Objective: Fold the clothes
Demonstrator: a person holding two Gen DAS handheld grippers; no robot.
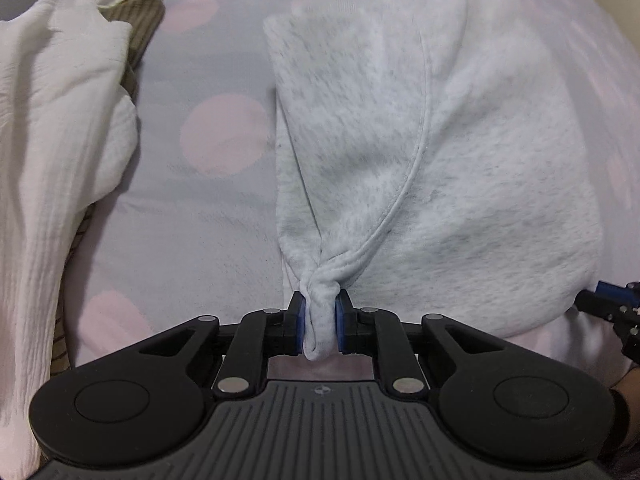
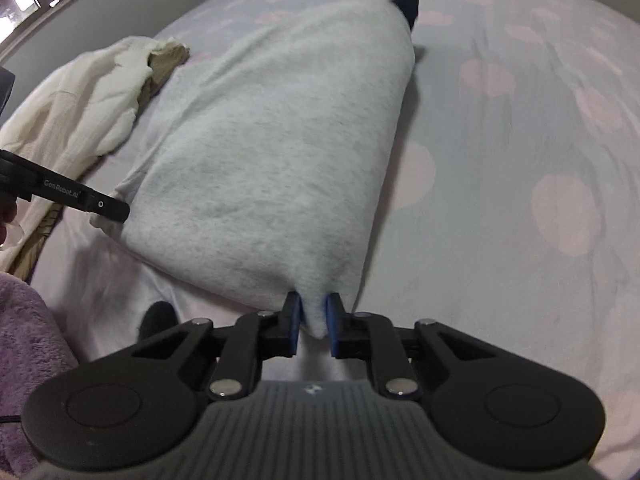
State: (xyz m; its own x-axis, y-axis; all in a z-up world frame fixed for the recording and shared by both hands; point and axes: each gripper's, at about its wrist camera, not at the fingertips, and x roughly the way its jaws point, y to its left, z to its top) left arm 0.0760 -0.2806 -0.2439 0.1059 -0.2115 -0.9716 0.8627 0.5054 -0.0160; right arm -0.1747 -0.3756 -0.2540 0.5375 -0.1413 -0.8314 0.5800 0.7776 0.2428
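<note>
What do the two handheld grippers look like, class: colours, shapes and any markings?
Both the left gripper and the right gripper are black, with blue pads, silver pivot pins, round side discs and a ribbed grey body. One finger bears white "GenRobot.AI" lettering.

My left gripper [image 1: 320, 322] is black plastic with blue pads [image 1: 301, 322], silver round screws and a grey ribbed housing. My right gripper [image 2: 313, 322] looks the same. On one black finger I read white letters "GenRobot.AI". A purple fluffy sleeve [image 2: 24, 328] is visible.
</note>
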